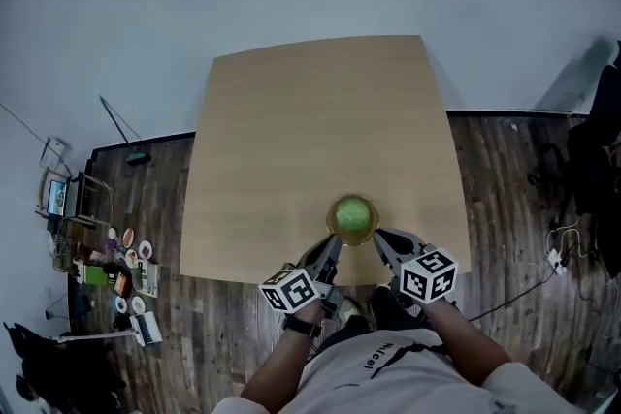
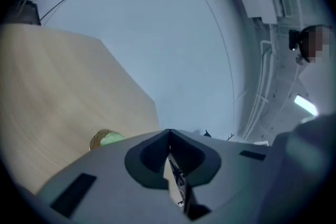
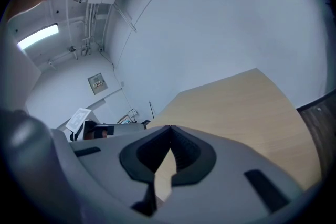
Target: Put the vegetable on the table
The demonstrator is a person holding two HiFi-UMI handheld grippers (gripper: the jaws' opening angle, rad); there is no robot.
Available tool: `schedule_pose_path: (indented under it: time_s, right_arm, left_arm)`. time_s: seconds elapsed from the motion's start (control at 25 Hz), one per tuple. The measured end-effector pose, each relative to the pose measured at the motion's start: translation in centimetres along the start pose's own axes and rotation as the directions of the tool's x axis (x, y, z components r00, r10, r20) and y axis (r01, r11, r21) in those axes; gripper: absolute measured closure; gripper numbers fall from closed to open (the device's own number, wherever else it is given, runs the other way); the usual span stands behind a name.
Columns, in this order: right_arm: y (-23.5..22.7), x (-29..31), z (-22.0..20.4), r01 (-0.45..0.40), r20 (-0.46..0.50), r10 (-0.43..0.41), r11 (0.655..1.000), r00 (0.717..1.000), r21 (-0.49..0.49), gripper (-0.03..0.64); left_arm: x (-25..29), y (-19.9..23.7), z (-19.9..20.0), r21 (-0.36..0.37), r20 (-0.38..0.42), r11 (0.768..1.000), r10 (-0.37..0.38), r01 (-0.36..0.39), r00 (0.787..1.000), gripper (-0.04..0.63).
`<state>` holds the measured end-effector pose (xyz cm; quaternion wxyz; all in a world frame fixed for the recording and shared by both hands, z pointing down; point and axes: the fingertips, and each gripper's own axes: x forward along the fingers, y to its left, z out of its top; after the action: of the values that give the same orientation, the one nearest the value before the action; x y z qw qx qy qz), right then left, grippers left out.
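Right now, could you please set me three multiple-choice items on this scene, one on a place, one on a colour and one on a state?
1. Where on the table is the vegetable?
A. by the near edge
B. by the far edge
C. at the far left corner

2. What colour is the vegetable?
A. red
B. green
C. purple

3. How do the left tool's jaws stand?
A. wide apart
B. closed on the vegetable
C. closed on nothing

Answers:
1 A: the head view shows it close to the table's near edge.
2 B: it shows pale green in the head view.
3 C: in the left gripper view the jaws meet, and the vegetable lies off to the side.
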<state>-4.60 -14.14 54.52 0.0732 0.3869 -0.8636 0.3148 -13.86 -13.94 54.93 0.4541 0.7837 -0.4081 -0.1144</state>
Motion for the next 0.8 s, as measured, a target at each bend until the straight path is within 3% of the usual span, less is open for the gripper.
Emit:
schedule_pose_path:
  time_s: [0.16, 0.36, 0.56, 0.8]
  right_arm:
    - [1.6, -0.6, 1.4, 0.0, 0.038, 0.001, 1.0, 0.999, -0.027, 0.603]
    - [3.5, -1.4, 3.9, 0.003, 0.093, 0.004, 0.997, 0.996, -0.079, 0.603]
    - [4.6, -1.9, 5.3, 0.029, 0.128, -0.008, 0.986, 0.992, -0.163, 0.603]
    - [5.5, -2.6, 5.0, 0.034, 0.128, -0.01, 0.982, 0.992, -0.188, 0.603]
  left_arm:
    - [-0.9, -4.0, 1.4, 0.151, -0.007, 0.988, -0.039, 0.04, 0.999, 0.581]
    - [-2.0, -8.0, 2.9, 0.304, -0.014, 0.95, -0.069, 0.07, 0.998, 0.581]
    - [-2.3, -9.7, 3.2, 0.33, -0.002, 0.939, -0.101, 0.096, 0.995, 0.581]
    - [-2.7, -10.1, 2.7, 0.327, 0.007, 0.939, -0.115, 0.106, 0.993, 0.582]
